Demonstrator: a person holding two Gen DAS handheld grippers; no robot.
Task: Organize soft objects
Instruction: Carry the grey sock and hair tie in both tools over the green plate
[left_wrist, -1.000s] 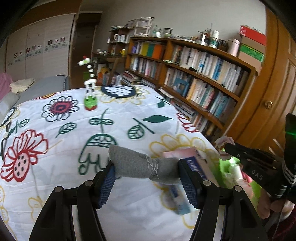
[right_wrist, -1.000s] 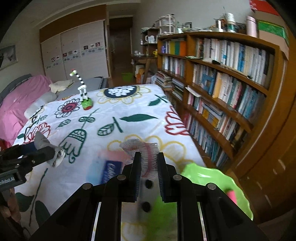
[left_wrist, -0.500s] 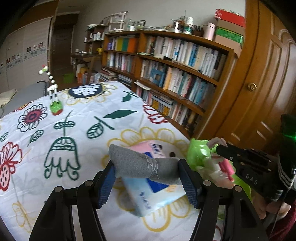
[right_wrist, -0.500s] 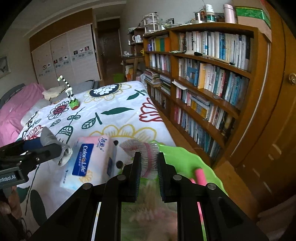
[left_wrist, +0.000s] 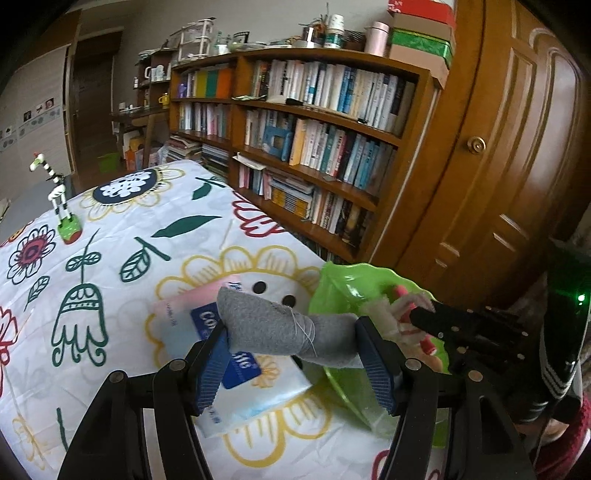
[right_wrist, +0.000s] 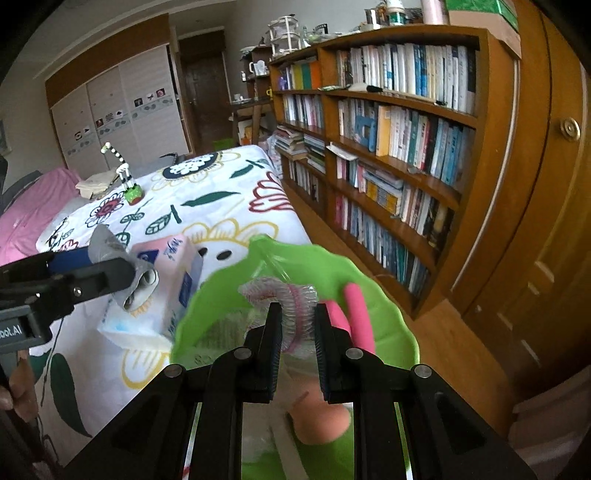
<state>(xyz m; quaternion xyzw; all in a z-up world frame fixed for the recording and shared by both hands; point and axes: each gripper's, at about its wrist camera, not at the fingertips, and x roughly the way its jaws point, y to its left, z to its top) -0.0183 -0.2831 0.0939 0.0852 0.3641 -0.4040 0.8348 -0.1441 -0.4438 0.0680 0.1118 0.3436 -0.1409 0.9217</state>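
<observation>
A rolled grey sock tied with thread is clamped between the blue pads of my left gripper, above a pink and blue tissue pack on the flowered bedspread. My right gripper is shut on a frilly pink and white band and hangs over a green bowl at the bed's corner. Pink foam rollers lie in the bowl. In the left wrist view the right gripper and its band sit over the bowl, just right of the sock. The right wrist view shows the left gripper beside the tissue pack.
A striped toy animal on a green base stands far back on the bed. A long wooden bookshelf runs along the right side, with a wooden door past it. The bed's edge falls just behind the bowl. A pink blanket lies at the far left.
Both grippers have travelled right across the bed. The right one now hangs over the green bowl, the left one over the tissue pack beside it. Both grips are unchanged.
</observation>
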